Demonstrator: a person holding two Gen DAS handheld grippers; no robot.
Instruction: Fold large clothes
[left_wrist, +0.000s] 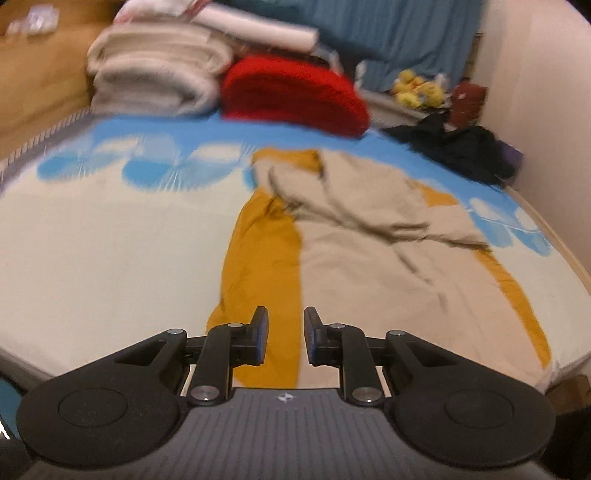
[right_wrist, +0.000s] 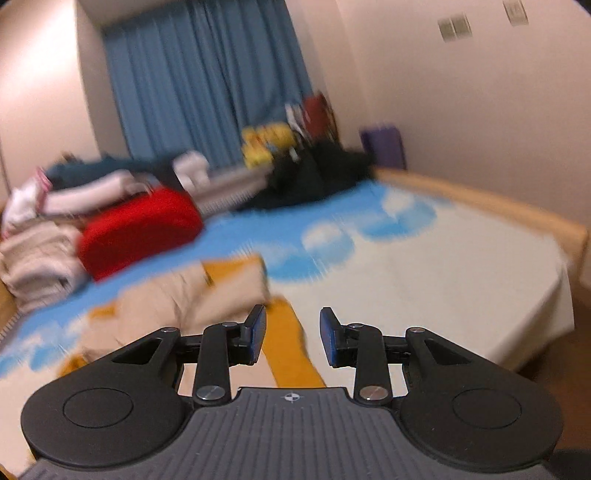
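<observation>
Mustard-and-beige garment (left_wrist: 332, 236) lying rumpled mid-bed, hem at the near edge of the bed (left_wrist: 110, 229). Left gripper (left_wrist: 286, 336) and right gripper (right_wrist: 291, 336) hovering above it, jaws spread, empty. Probably between folds; next, pinching the hem corners.

Matt black plastic on left gripper (left_wrist: 285, 336), shiny metal pivots. Soft creased cloth: mustard-and-beige garment (left_wrist: 351, 240). Fluffy red blanket (left_wrist: 295, 92) far off. Smooth printed bedsheet (left_wrist: 110, 229).

Bed (left_wrist: 110, 258), beige-mustard garment (left_wrist: 351, 240), red blanket (left_wrist: 295, 92), dark clothes (left_wrist: 461, 147), folded towels (left_wrist: 155, 70)
</observation>
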